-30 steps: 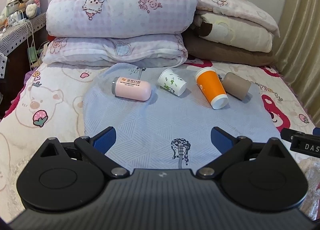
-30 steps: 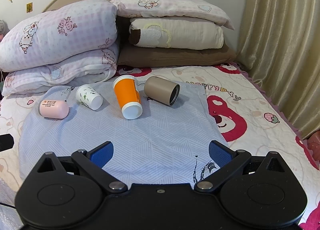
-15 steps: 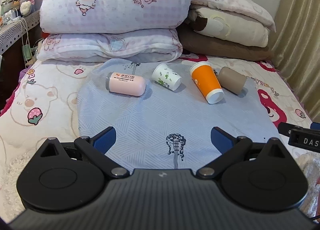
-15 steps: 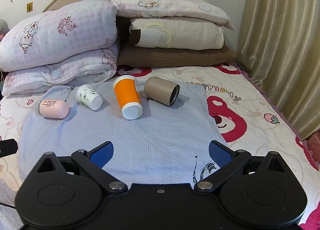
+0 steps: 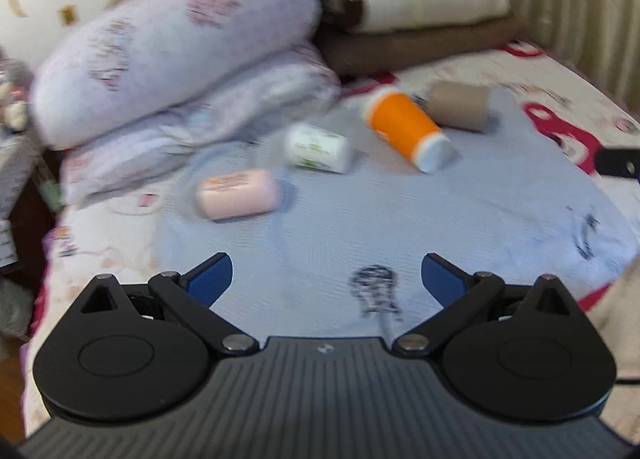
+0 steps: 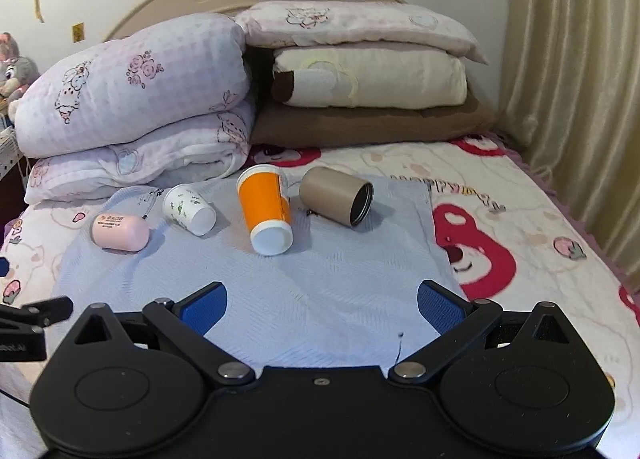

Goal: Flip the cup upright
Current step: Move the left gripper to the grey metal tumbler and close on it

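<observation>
Several cups lie on their sides in a row on a light blue cloth (image 6: 280, 299) on the bed: a pink cup (image 6: 120, 233) (image 5: 238, 193), a small white cup with green print (image 6: 189, 210) (image 5: 320, 148), an orange cup with white ends (image 6: 266, 215) (image 5: 406, 131) and a tan cup (image 6: 336, 201) (image 5: 460, 105) with a dark open mouth. My left gripper (image 5: 326, 279) is open and empty, well short of the cups; its view is blurred. My right gripper (image 6: 322, 305) is open and empty, also short of the cups.
Stacked pink quilts (image 6: 132, 111) and cream and brown pillows (image 6: 368, 79) stand just behind the cups. A curtain (image 6: 580, 99) hangs on the right. The left gripper's edge (image 6: 24, 323) shows at the left of the right wrist view.
The left gripper has swung and tilted, so the cups now sit higher and to the right in its blurred view. The right gripper has moved slightly. The cups have not moved.
</observation>
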Demonstrator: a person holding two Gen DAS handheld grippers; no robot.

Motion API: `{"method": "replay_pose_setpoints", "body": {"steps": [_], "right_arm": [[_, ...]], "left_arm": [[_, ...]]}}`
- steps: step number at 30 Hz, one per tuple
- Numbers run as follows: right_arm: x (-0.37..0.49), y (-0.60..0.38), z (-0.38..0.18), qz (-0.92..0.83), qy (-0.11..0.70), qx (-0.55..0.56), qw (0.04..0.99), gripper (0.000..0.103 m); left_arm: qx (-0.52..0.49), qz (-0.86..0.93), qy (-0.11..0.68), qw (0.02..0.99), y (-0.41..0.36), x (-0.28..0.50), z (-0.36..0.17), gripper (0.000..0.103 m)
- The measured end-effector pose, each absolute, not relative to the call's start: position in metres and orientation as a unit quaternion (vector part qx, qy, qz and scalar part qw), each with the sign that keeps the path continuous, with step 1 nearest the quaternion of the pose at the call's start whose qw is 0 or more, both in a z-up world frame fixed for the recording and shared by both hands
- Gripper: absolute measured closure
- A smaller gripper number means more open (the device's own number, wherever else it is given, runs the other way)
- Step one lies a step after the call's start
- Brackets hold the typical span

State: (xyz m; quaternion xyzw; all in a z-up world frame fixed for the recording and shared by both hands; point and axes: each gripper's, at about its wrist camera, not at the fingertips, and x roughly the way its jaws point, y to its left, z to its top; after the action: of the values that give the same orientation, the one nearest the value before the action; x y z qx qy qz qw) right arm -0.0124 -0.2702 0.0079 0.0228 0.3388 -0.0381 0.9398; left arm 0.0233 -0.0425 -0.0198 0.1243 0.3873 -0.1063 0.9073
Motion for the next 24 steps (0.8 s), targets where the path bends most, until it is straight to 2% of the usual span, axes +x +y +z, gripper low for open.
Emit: {"method": "replay_pose_setpoints", "body": {"steps": [6, 12, 20, 24], "right_arm": [[-0.001, -0.305, 0.004, 0.033, 0.289, 0.023, 0.957, 0.000], [0.039, -0.340, 0.004, 0.100, 0.307, -0.009, 0.946, 0.001], [0.079, -0.358, -0.008, 0.156, 0.335, -0.056, 0.927, 0.001], [0.096, -0.354, -0.016, 0.197, 0.329, -0.087, 0.920, 0.002]], "left_arm": [[0.199, -0.209, 0.366, 0.885, -0.090, 0.064, -0.013, 0.001], [0.321, -0.325, 0.336, 0.824, -0.153, 0.115, -0.010, 0.001], [0.361, -0.371, 0.304, 0.800, -0.199, 0.175, -0.016, 0.002], [0.383, -0.396, 0.320, 0.771, -0.225, 0.210, -0.024, 0.004]]}}
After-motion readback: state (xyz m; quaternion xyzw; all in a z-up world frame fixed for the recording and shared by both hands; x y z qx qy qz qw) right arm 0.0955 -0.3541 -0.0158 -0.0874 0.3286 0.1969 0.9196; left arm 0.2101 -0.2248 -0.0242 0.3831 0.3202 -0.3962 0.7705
